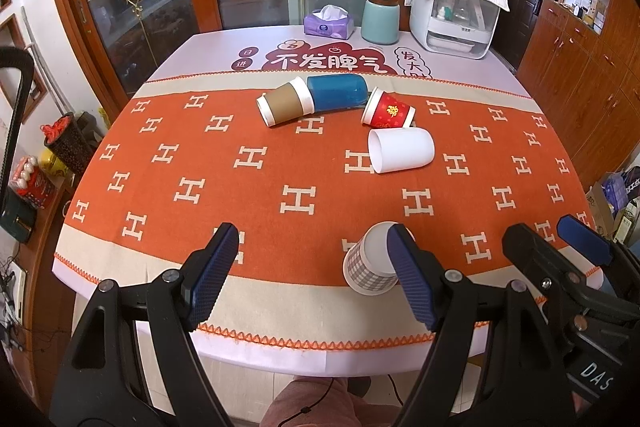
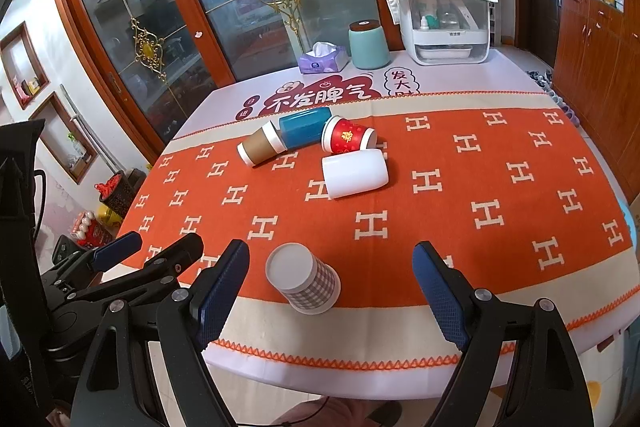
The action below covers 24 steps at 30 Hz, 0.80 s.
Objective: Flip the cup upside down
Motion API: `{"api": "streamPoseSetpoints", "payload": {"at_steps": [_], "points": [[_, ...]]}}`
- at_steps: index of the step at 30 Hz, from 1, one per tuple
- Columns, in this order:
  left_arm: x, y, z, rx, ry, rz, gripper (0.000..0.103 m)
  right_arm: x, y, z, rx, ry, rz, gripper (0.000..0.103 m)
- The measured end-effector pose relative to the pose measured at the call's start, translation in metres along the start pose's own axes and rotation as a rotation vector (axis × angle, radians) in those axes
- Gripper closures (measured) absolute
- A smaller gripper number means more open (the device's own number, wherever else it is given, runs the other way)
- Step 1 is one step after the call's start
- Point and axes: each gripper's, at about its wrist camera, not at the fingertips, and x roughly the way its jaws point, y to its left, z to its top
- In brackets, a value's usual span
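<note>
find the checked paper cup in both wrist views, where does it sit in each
Left wrist: the checked paper cup stands upside down low and right of centre, partly behind the left gripper's right finger.
Right wrist: the same cup sits low and centre-left, between the open fingers of the right gripper, touching neither.
Shared landmark: the white cup lying on its side beyond it.

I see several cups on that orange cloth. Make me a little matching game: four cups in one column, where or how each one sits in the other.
Cups:
1. checked cup
2. white cup
3. red cup
4. brown cup

States:
A. lying down, farthest left of the group
B. standing upside down near the front edge
C. lying down, plain, nearest of the group
D. lying down, gold emblem on its side

Pairs: 1-B, 2-C, 3-D, 4-A
</note>
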Motion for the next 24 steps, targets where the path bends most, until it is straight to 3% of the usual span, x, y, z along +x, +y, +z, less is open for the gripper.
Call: {"api": "streamPoseSetpoints", "payload": {"at_steps": [24], "points": [[0.006,0.003,-0.006,-0.006,0.021,0.005,0.029,0.010,0.004,-0.014,0.007,0.022,0.007,0.018]]}}
